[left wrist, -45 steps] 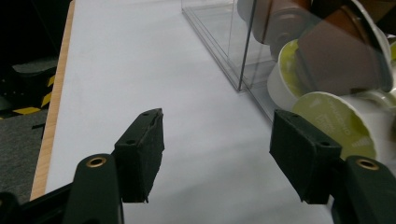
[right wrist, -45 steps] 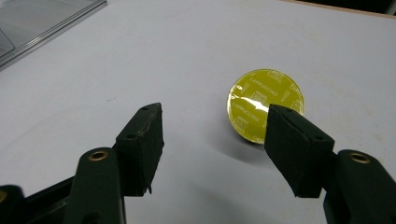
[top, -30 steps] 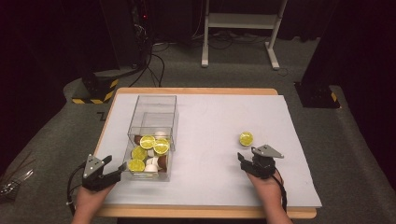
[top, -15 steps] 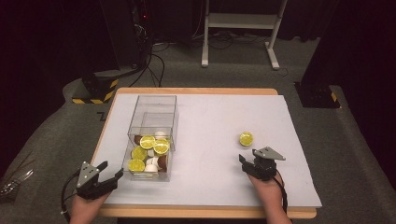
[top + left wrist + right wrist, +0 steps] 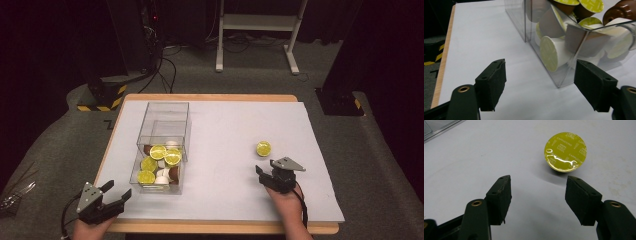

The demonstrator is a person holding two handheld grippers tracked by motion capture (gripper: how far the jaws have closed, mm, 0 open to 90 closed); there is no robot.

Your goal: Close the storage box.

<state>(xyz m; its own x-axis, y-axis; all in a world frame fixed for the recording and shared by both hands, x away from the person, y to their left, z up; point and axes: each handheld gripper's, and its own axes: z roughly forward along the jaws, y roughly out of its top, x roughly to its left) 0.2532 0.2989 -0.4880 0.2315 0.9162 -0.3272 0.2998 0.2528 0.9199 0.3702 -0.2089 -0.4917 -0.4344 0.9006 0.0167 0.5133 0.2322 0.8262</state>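
A clear plastic box (image 5: 165, 107) at the table's left holds several coffee capsules (image 5: 158, 151), some with yellow-green lids, some brown or white. My left gripper (image 5: 117, 192) hovers at the front left corner of the table, just short of the box's near corner (image 5: 560, 83). Its jaws have just been opening further and nothing is between them (image 5: 540, 75). One capsule with a yellow lid (image 5: 263, 148) stands alone on the white sheet at the right. My right gripper (image 5: 265, 169) sits just in front of it, open and empty (image 5: 537, 185), the capsule (image 5: 565, 151) beyond its right jaw.
A white sheet (image 5: 225, 120) covers the wooden table (image 5: 210, 98). Beyond the table are a white stand (image 5: 255, 30), cables and dark equipment on the grey floor. A forearm comes in from the bottom edge behind each gripper.
My left gripper has drawn back from the box toward the table's near left corner, its jaws a little wider. The right gripper and the lone capsule have stayed put.
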